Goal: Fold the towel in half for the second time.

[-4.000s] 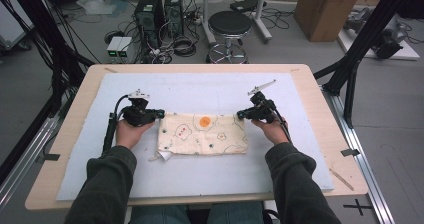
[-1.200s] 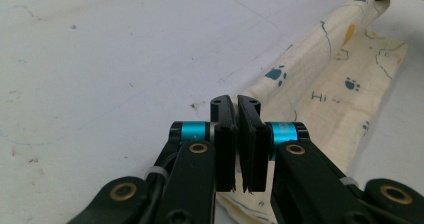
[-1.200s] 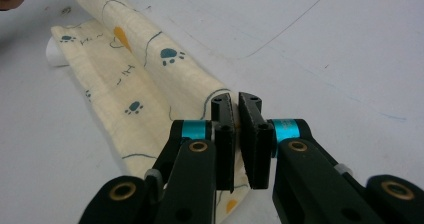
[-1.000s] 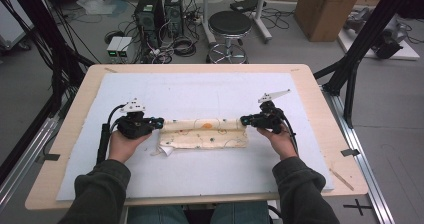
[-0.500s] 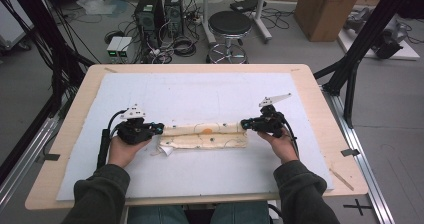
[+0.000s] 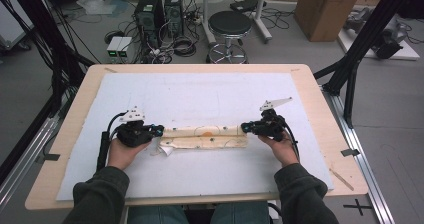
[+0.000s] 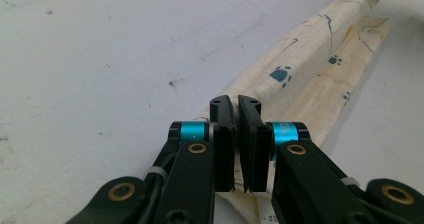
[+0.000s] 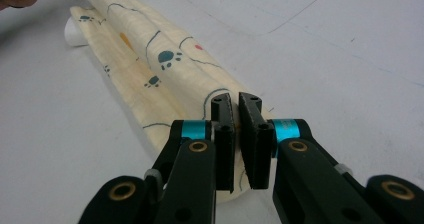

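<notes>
A cream cloth (image 6: pixel 205 137) printed with blue paw prints and an orange spot lies folded into a long narrow strip on the white mat (image 6: pixel 200 94). My left gripper (image 6: pixel 158 130) is shut on the strip's left end, and my right gripper (image 6: pixel 245 128) is shut on its right end. In the left gripper view the jaws (image 7: pixel 236 104) stand pressed together over the cloth (image 7: pixel 305 64), which runs away toward the upper right. In the right gripper view the jaws (image 8: pixel 236 101) pinch the cloth (image 8: pixel 150 49), which stretches off to the upper left. A white label (image 6: pixel 165 150) sticks out at the strip's left end.
The mat covers a wooden table (image 6: pixel 320 99) with its edges close on all sides. Beyond the far edge stand a black stool (image 6: pixel 229 24), computer towers (image 6: pixel 160 9), cables and a cardboard box (image 6: pixel 325 9). Black frame posts (image 6: pixel 360 49) rise at the right.
Four seconds ago the cloth lay spread flat; now it is folded into a narrow strip. Over the last second both grippers drifted slightly toward the person, still shut on its ends.
</notes>
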Motion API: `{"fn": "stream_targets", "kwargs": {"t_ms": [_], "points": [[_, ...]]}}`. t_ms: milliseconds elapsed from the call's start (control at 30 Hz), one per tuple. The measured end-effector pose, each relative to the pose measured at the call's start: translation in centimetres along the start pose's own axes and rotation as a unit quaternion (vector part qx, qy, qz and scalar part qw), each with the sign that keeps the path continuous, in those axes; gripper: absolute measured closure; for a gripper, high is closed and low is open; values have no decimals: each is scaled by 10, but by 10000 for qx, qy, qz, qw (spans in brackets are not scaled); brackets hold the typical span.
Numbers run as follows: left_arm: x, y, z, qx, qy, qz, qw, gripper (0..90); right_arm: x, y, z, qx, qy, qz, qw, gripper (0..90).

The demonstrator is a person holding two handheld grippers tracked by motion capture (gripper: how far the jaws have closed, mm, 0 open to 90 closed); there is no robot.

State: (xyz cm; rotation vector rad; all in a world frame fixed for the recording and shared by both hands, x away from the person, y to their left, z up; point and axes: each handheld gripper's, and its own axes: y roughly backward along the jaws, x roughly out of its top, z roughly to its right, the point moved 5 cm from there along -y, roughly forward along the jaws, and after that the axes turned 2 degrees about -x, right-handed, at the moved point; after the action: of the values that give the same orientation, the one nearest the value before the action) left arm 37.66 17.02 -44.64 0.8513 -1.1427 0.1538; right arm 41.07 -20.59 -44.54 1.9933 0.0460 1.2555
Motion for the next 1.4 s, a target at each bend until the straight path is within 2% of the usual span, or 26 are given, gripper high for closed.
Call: {"fn": "stream_targets", "kwargs": {"t_ms": [333, 533, 733, 1000, 1400], "points": [[-4, 2, 3, 19, -25, -17, 10000, 847, 0, 3, -5, 21, 91, 28, 10000, 850], [-8, 0, 6, 4, -41, -63, 10000, 845, -8, 2, -7, 27, 114, -32, 9999, 849], [-10, -1, 11, 4, -224, -207, 9995, 845, -17, 0, -10, 9, 139, -125, 9998, 848], [-13, -1, 14, 1, -348, -350, 9988, 845, -21, 0, -11, 7, 178, -166, 9997, 848], [-17, -4, 20, 9, -534, -540, 9971, 840, -30, 3, -15, 24, 228, -87, 9997, 844]]}}
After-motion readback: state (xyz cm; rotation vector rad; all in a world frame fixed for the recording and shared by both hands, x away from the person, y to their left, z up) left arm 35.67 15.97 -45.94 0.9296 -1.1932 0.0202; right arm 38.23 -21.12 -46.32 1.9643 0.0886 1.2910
